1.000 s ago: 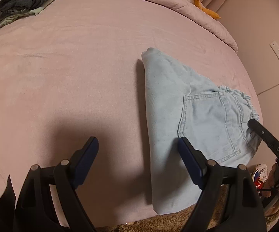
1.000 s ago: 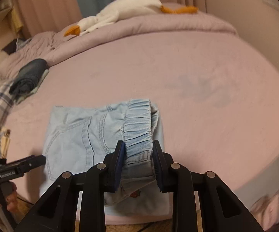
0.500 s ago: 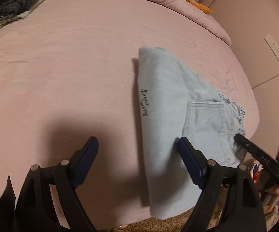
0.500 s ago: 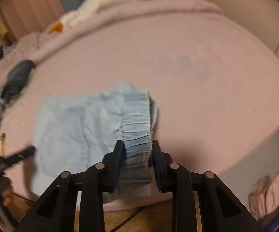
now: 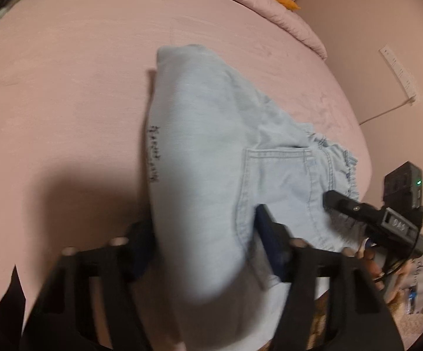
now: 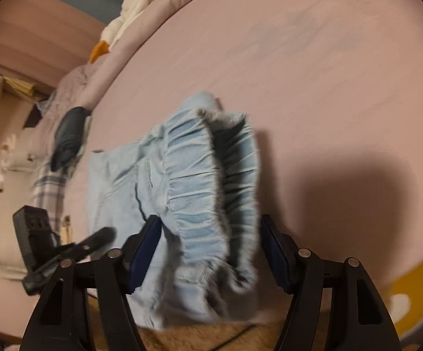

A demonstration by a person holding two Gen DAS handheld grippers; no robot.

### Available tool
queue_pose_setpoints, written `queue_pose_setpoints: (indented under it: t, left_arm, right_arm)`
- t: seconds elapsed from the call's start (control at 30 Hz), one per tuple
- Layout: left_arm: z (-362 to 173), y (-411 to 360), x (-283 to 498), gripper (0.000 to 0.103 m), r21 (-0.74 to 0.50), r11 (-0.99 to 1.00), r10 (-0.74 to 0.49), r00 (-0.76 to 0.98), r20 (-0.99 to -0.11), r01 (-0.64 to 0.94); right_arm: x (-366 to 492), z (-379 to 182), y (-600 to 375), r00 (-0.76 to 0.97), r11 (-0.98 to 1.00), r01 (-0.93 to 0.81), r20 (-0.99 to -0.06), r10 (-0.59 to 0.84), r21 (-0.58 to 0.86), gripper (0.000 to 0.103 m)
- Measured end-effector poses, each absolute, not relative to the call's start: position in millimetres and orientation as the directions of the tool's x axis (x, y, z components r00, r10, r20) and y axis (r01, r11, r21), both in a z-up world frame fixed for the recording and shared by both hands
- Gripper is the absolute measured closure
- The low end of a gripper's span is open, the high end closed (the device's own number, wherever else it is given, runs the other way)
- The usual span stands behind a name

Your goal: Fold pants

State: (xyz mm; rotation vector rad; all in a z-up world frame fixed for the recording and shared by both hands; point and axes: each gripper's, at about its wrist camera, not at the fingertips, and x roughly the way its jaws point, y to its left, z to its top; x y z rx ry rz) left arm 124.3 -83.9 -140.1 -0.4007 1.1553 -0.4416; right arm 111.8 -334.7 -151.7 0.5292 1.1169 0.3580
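Observation:
Light blue denim pants (image 5: 211,134) lie folded on the pink bed (image 5: 65,87), back pocket up, with their near end hanging over the bed's front edge. My left gripper (image 5: 204,242) has its jaws around the folded side of the pants, cloth bulging between them. My right gripper (image 6: 211,251) is open, with the elastic waistband (image 6: 211,175) standing loose between its wide-apart fingers. The right gripper also shows in the left wrist view (image 5: 346,204), at the waistband end.
A dark folded garment (image 6: 68,134) and plaid cloth (image 6: 44,187) lie at the bed's left side. A white goose plush (image 6: 129,8) lies at the head of the bed. A wall socket strip (image 5: 398,73) is on the right wall. Brown carpet (image 6: 211,336) lies below the bed's edge.
My left gripper has moved forward and narrowed around the folded side of the pants. My right gripper has opened and released the waistband, which has sprung apart.

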Motion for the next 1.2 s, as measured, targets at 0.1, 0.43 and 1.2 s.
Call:
queue_pose_setpoints:
  t: [0.1, 0.43, 1.2]
  left_arm:
    - [-140, -82, 120, 0.075, -0.541, 0.835, -0.538, 0.345, -0.769, 0.095]
    - [-73, -58, 75, 0.082, -0.443, 0.887, -0.448, 0.477, -0.756, 0.131]
    - [-52, 28, 97, 0.082, -0.254, 0.967, -0.174, 0.637, -0.751, -0.035]
  right_arm:
    - [112, -149, -314, 0.406, 0.846, -0.017, -0.77, 0.493, 0.533, 0.046]
    - [100, -95, -254, 0.462, 0.889, -0.17, -0.762, 0.453, 0.426, 0.07]
    - [145, -58, -139, 0.528, 0.899, -0.4, -0.756, 0.386, 0.179, 0.07]
